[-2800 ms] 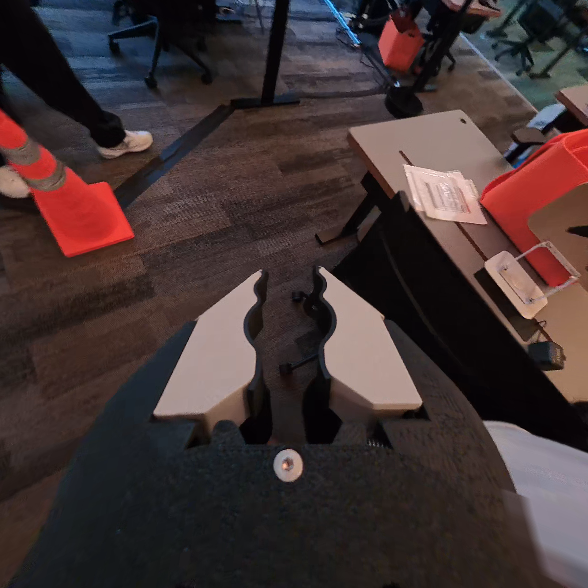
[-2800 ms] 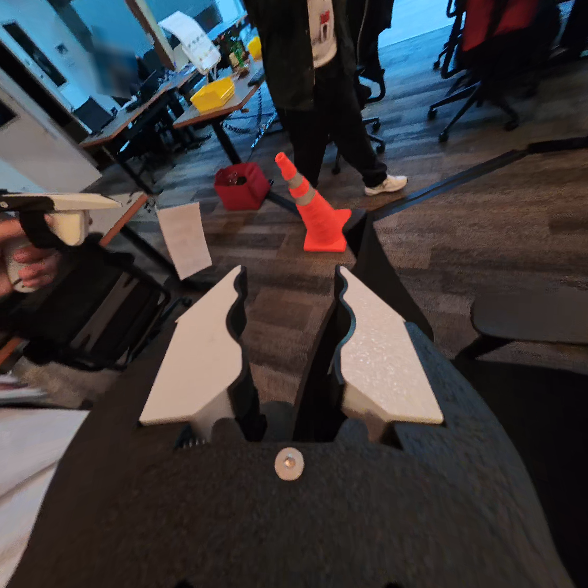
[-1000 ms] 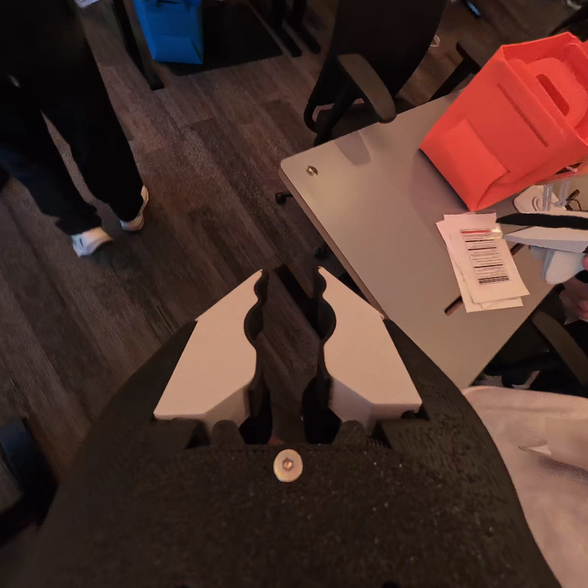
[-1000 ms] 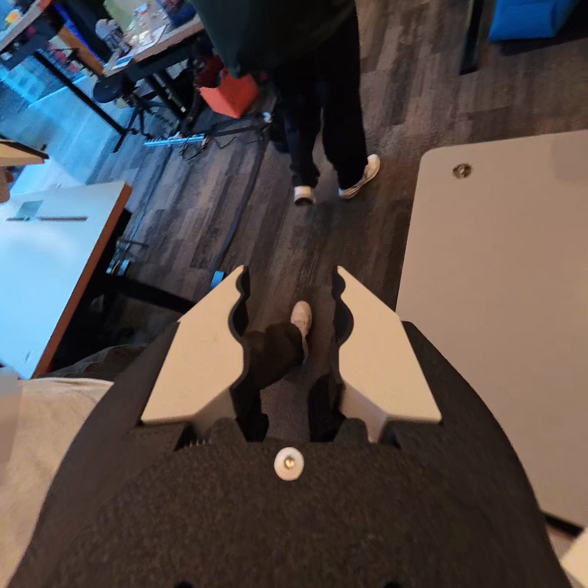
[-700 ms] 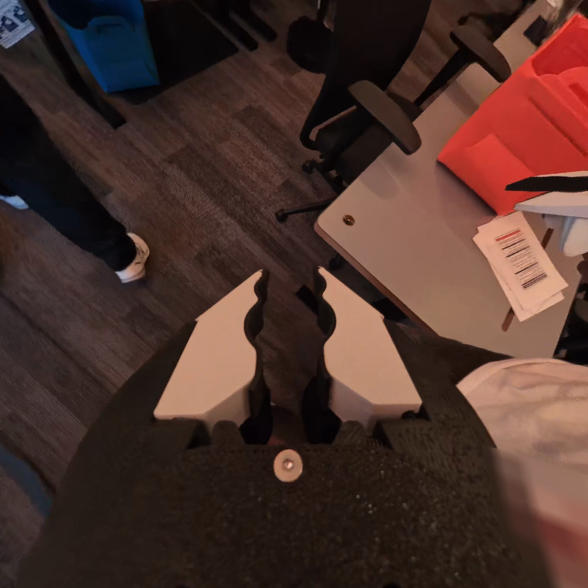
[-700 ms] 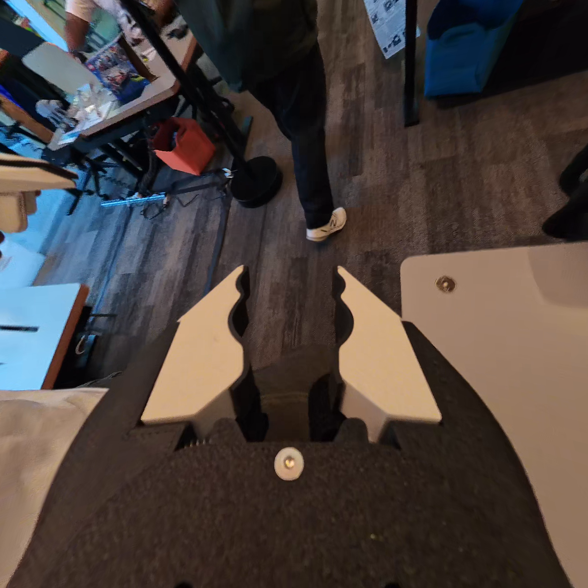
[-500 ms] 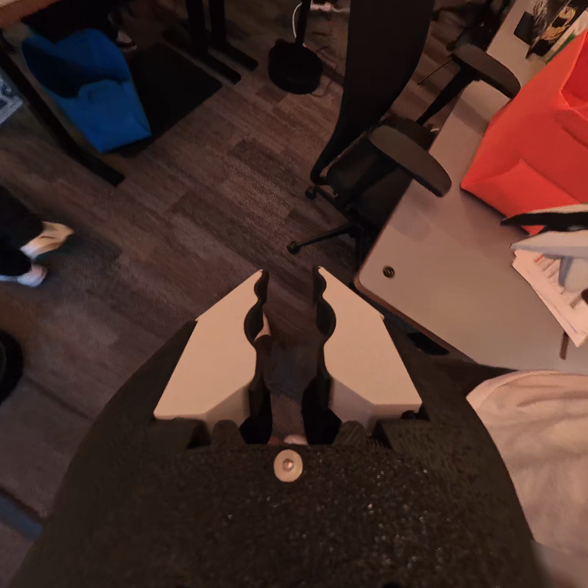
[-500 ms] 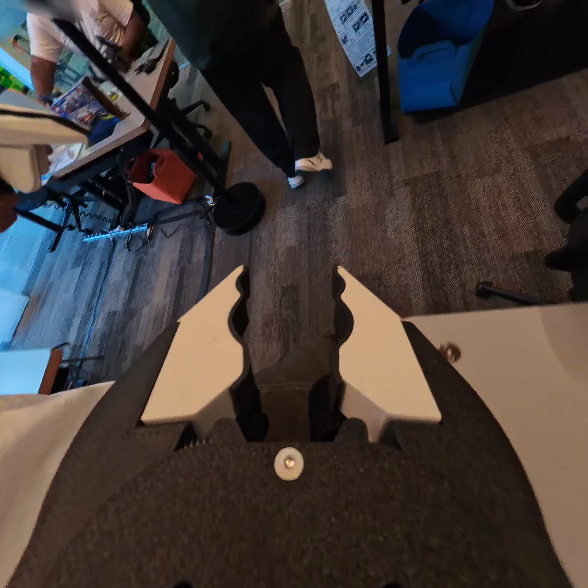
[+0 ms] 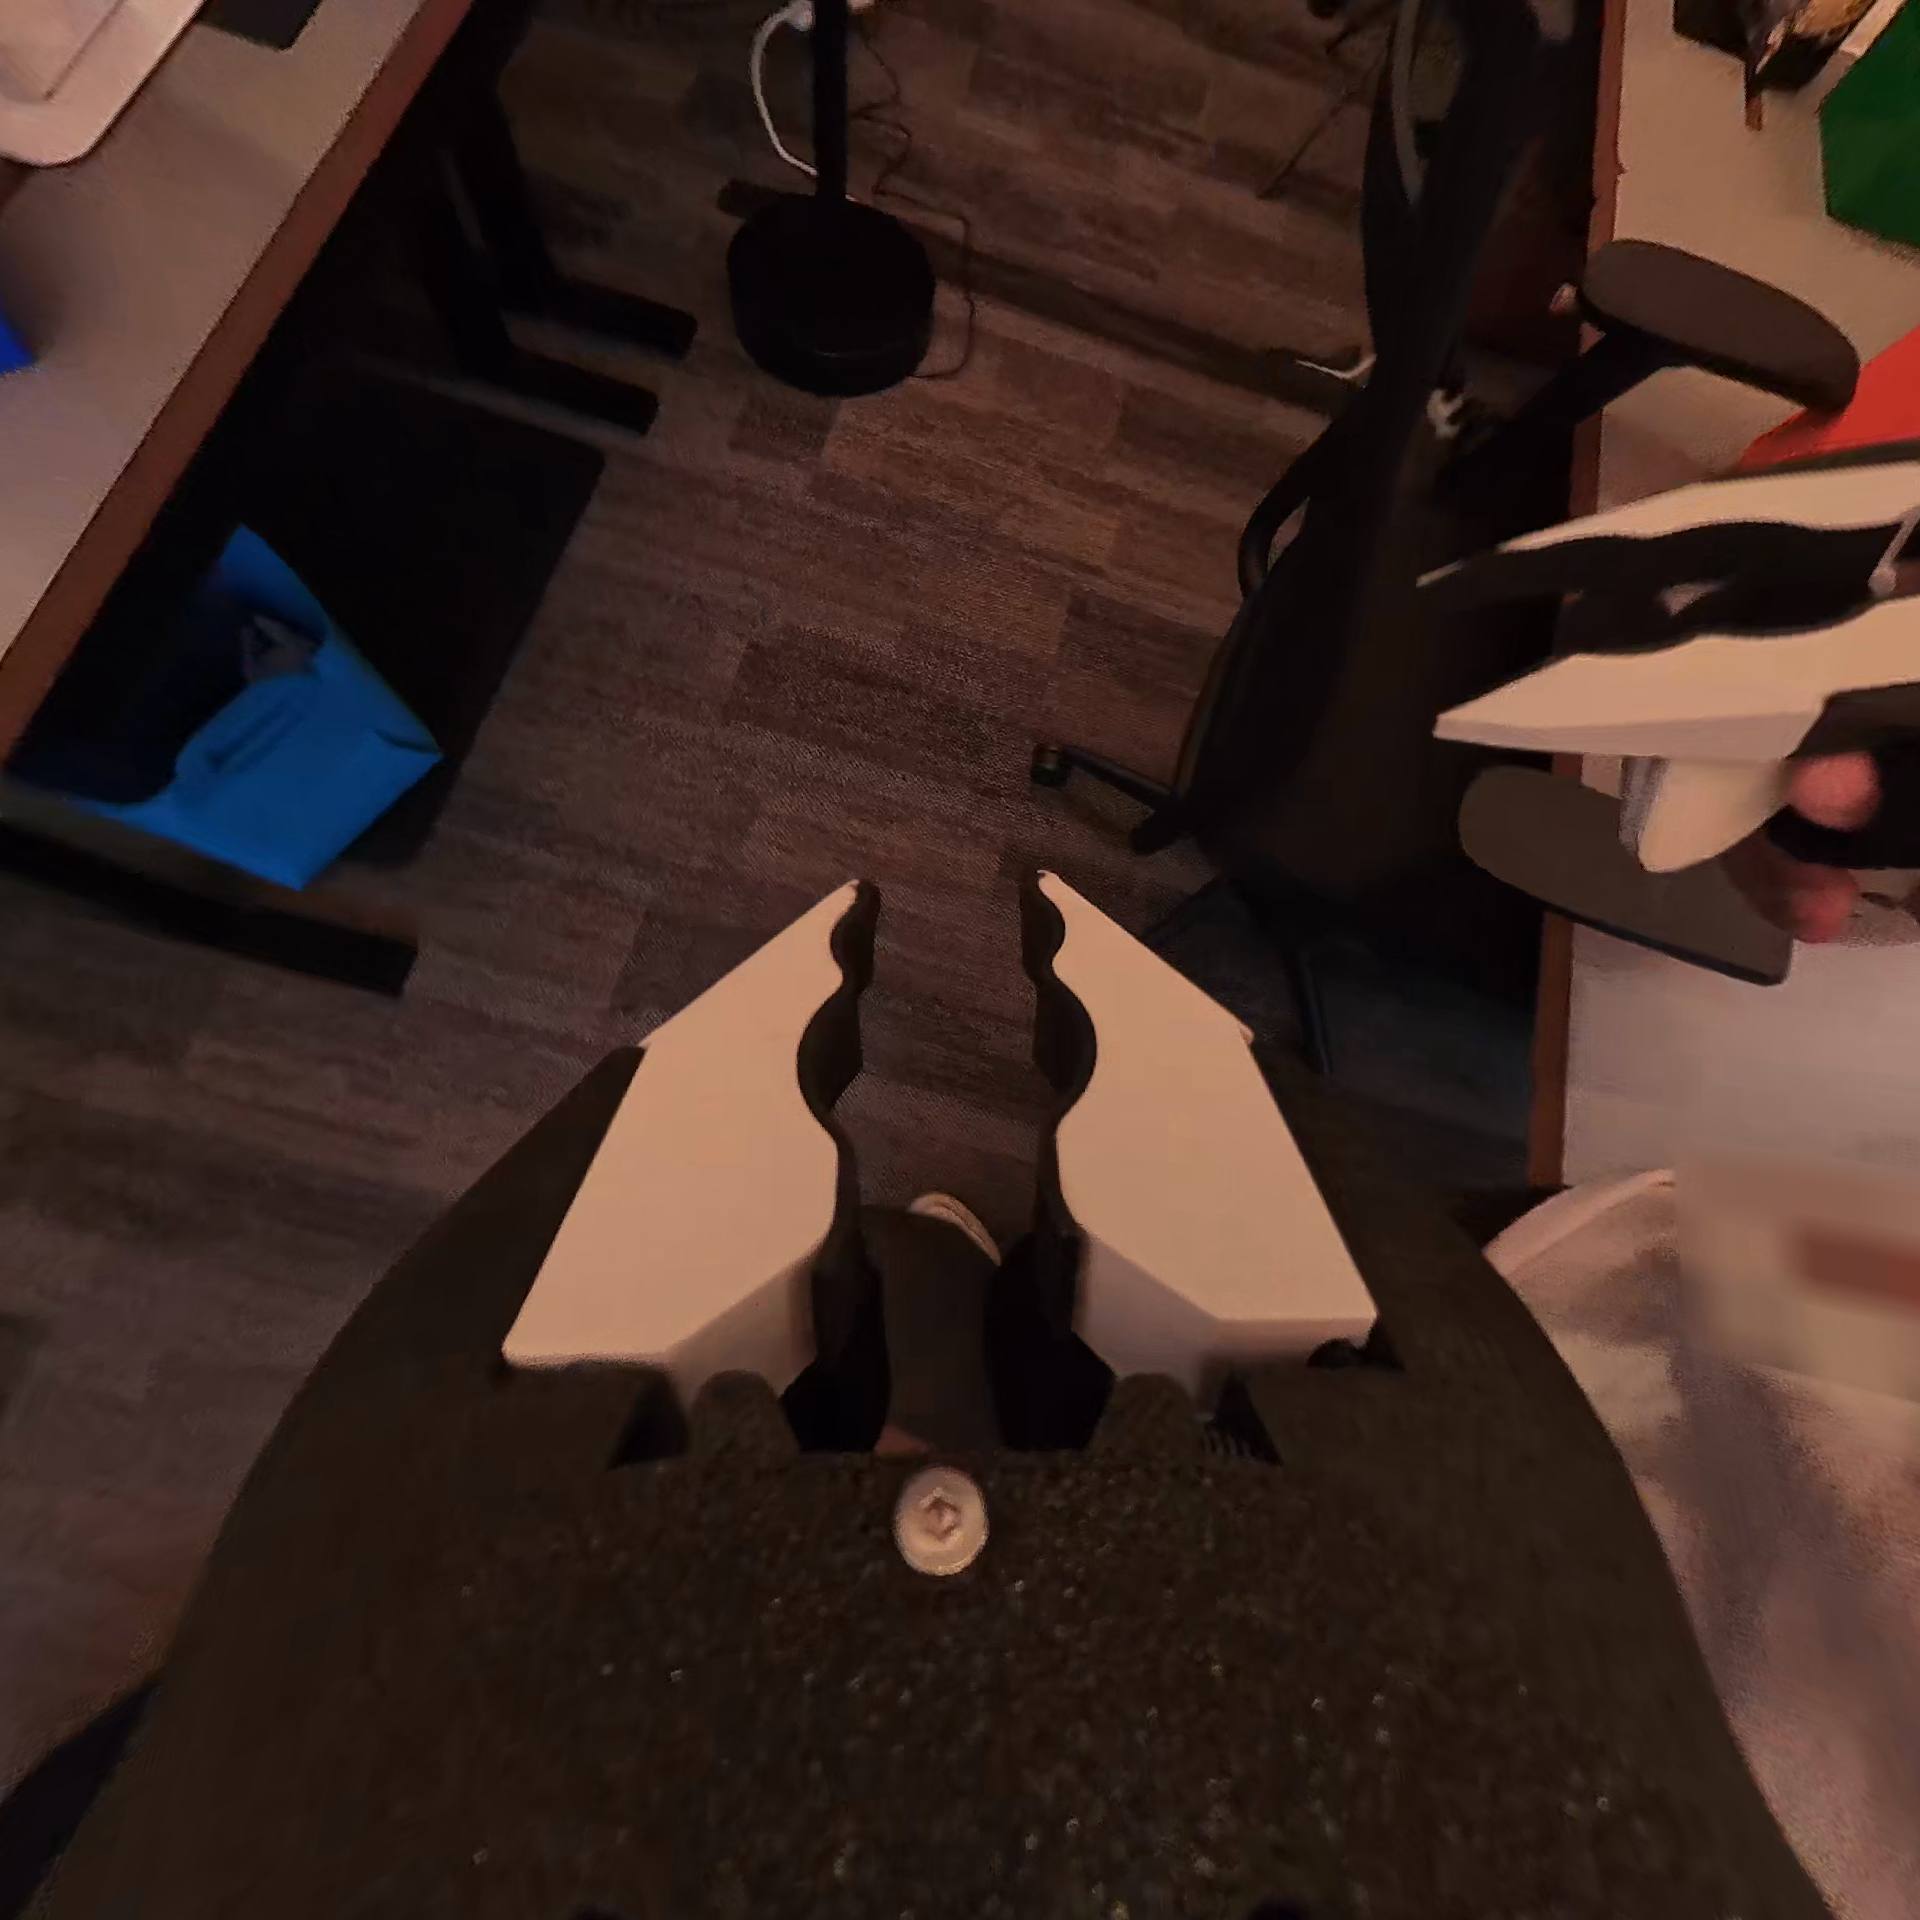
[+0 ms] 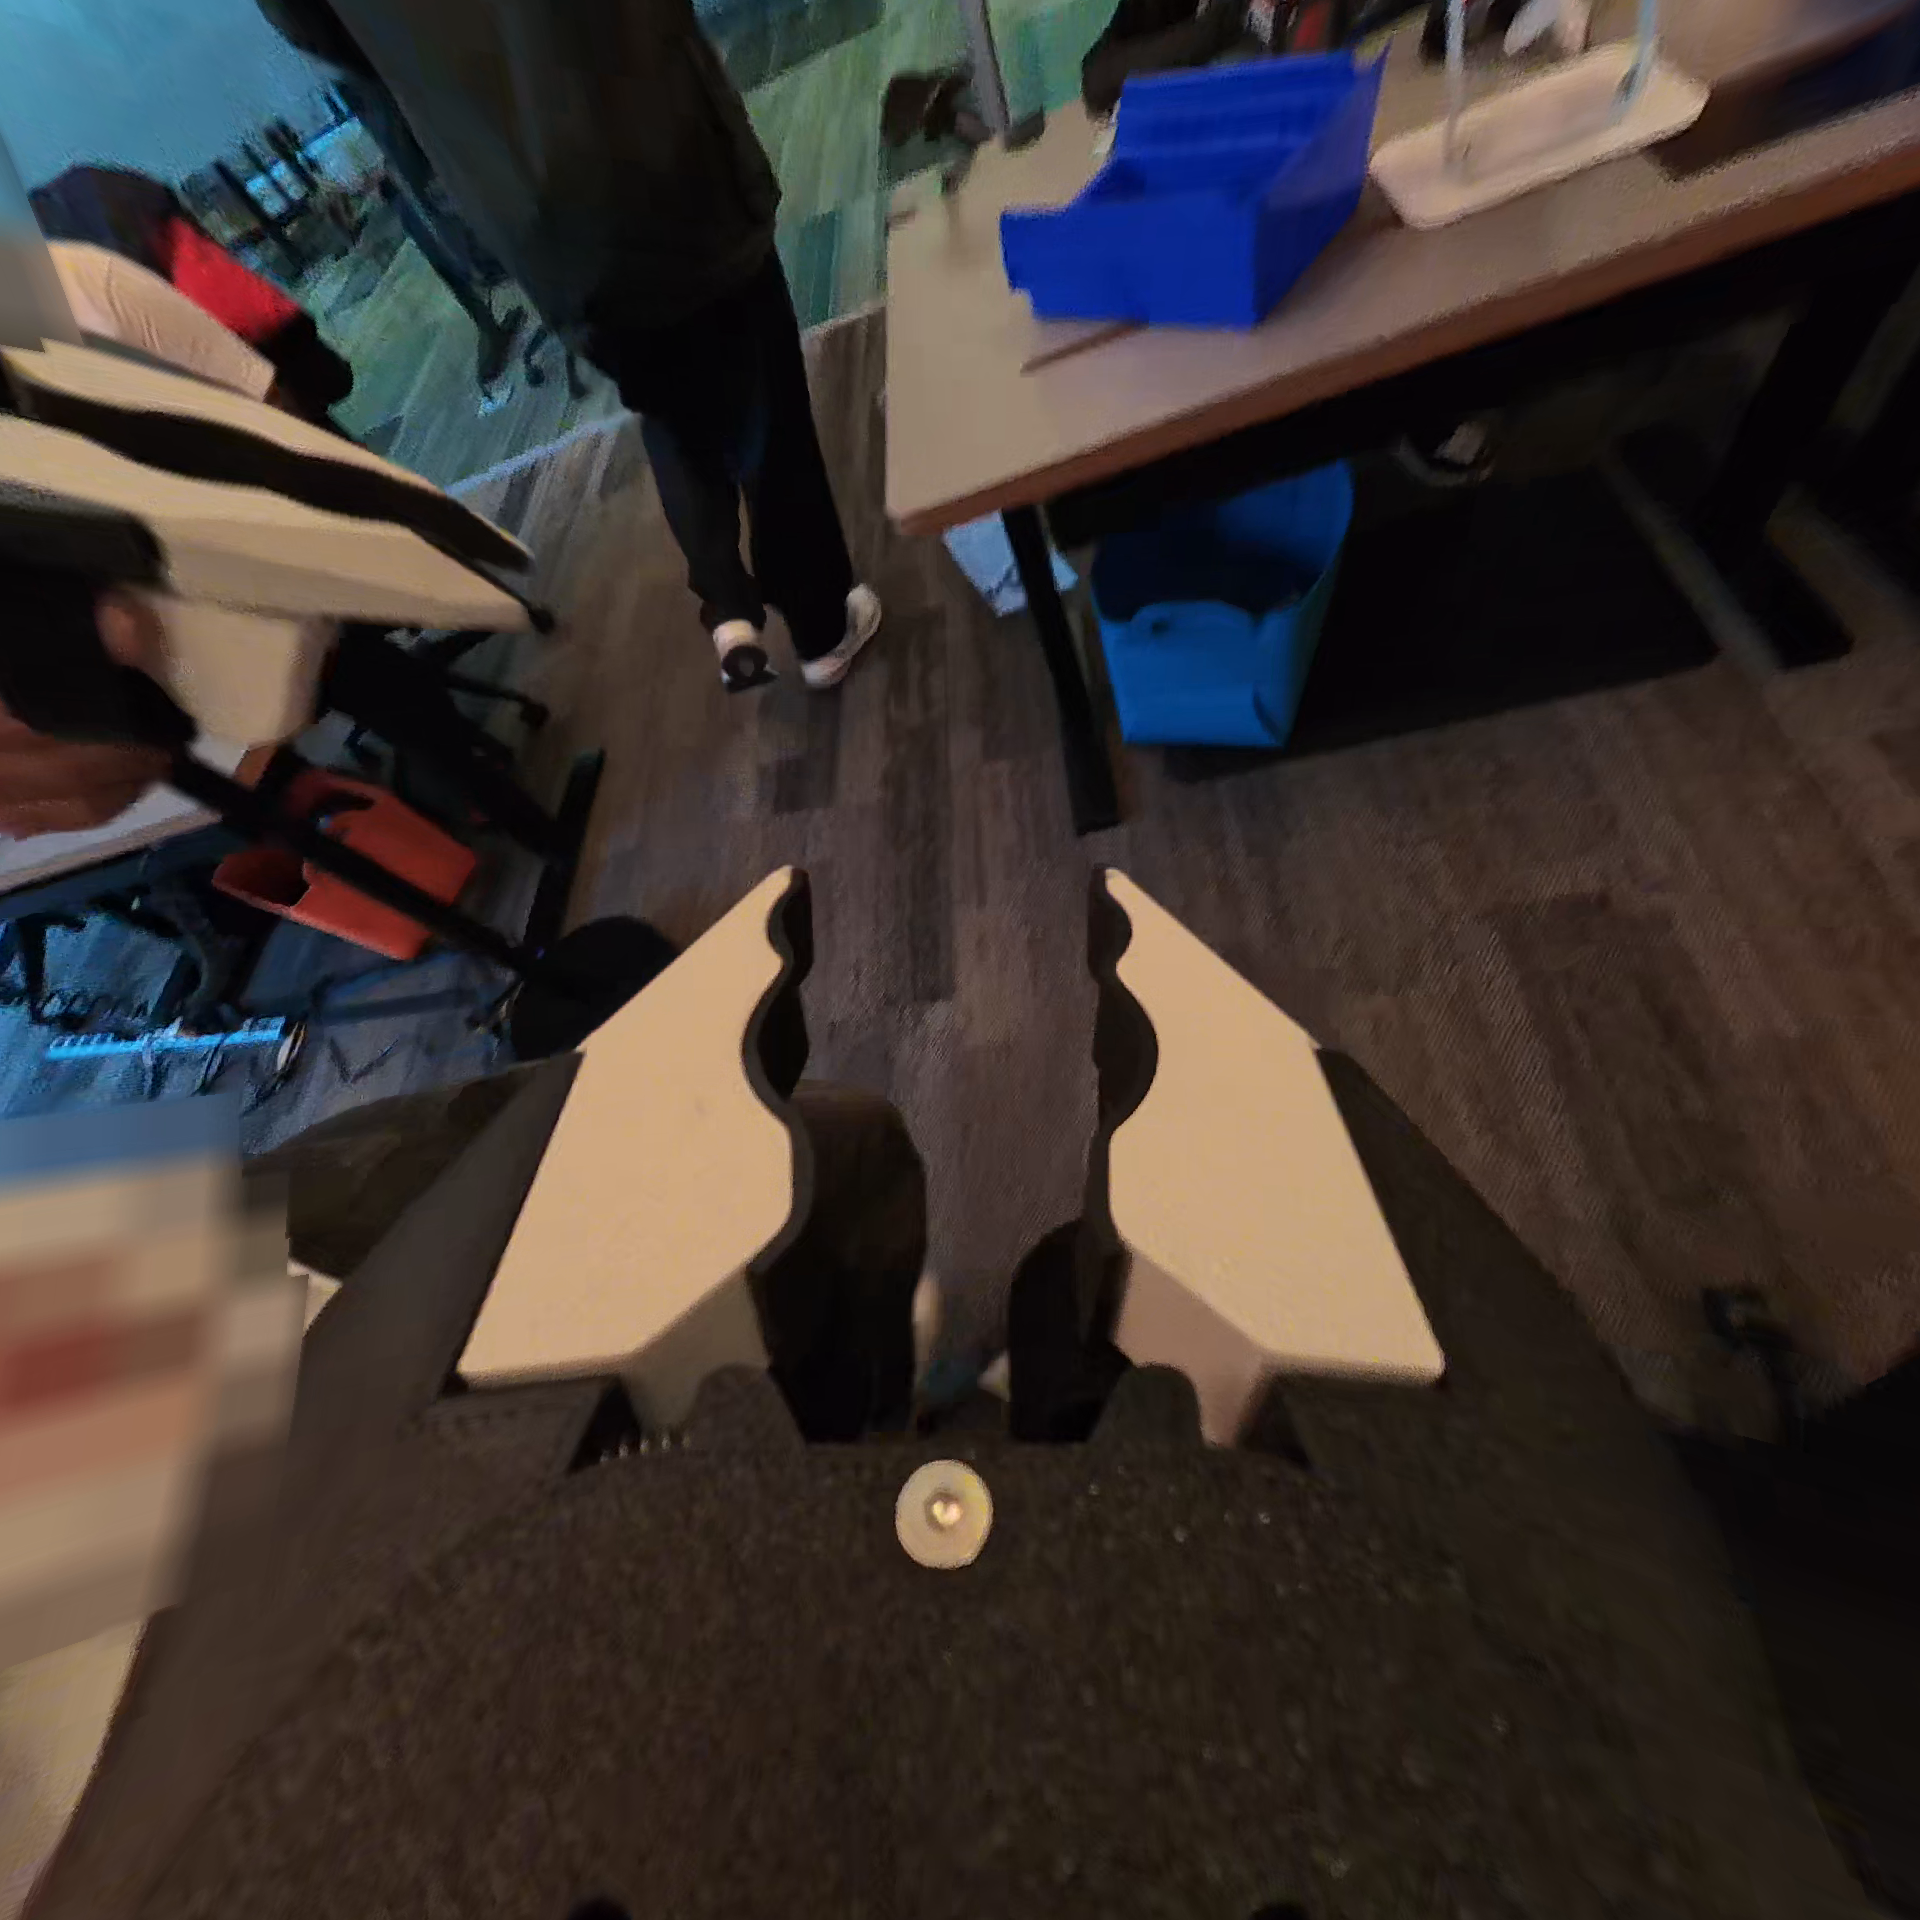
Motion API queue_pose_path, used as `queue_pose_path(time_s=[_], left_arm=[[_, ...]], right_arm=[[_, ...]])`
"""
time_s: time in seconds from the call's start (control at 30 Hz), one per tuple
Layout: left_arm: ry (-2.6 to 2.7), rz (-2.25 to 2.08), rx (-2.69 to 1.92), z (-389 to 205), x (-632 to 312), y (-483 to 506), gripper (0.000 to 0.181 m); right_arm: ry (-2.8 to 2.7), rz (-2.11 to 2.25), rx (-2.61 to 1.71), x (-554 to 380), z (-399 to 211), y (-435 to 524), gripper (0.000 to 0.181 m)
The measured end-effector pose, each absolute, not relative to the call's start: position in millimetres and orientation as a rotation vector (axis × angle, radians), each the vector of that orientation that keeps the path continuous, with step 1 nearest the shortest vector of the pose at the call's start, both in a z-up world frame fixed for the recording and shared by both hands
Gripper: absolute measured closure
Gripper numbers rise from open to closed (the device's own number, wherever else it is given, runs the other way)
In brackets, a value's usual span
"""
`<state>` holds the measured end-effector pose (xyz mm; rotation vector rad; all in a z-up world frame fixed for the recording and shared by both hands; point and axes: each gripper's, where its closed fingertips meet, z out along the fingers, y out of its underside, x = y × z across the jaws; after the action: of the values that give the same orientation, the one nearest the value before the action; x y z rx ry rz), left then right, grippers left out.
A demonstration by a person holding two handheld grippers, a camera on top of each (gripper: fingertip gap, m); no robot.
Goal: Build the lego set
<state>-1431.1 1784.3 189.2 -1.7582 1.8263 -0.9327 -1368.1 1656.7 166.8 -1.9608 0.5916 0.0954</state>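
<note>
No lego pieces are in view. My left gripper (image 9: 948,902) is open and empty, pointing down at the grey carpet. My right gripper (image 10: 948,894) is open and empty, also over the carpet. The right gripper also shows at the right edge of the left wrist view (image 9: 1662,665), held in a hand. The left gripper also shows at the left edge of the right wrist view (image 10: 260,520), held in a hand.
A black office chair (image 9: 1382,582) stands at right. A desk (image 10: 1351,312) carries a blue bin (image 10: 1195,229); a blue bag (image 10: 1205,634) sits under it, also seen at left (image 9: 270,748). A person's legs (image 10: 769,520) stand ahead. A round black stand base (image 9: 831,281) sits on the floor.
Both views have swung round across the room: the grey table and orange bag slid out to the right, and the desk with blue bin came into the right wrist view. Both grippers stay open.
</note>
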Motion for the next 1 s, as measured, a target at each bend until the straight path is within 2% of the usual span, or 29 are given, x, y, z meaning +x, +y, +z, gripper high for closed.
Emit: queue_pose_path(time_s=[0.17, 0.33, 0.53, 0.63, 0.77, 0.9, 1.0], left_arm=[[2.011, -0.944, -1.67, 163, -1270, 1820, 0.153], [2.21, -0.94, -1.465, 137, -1091, 1836, 0.153], [2.464, -0.874, -1.28, 112, -907, 1833, 0.154], [2.583, -0.775, -1.234, 79, -839, 1832, 0.154], [2.628, -0.642, -1.363, -16, -759, 1839, 0.154], [2.56, -0.707, -1.776, -156, -694, 1831, 0.154], [2.471, -0.624, -1.947, -294, -654, 1835, 0.153]], right_arm=[[0.644, -0.018, -1.926, -1232, 174, 1725, 0.131], [0.845, -0.131, -1.853, -1073, 157, 1748, 0.131], [1.157, -0.256, -1.832, -908, 139, 1710, 0.13], [1.326, -0.269, -1.768, -842, 131, 1683, 0.131], [1.452, -0.379, -1.781, -736, 66, 1646, 0.132], [1.552, -0.502, -1.708, -638, -64, 1615, 0.134], [1.672, -0.431, -1.667, -592, -174, 1614, 0.13]])
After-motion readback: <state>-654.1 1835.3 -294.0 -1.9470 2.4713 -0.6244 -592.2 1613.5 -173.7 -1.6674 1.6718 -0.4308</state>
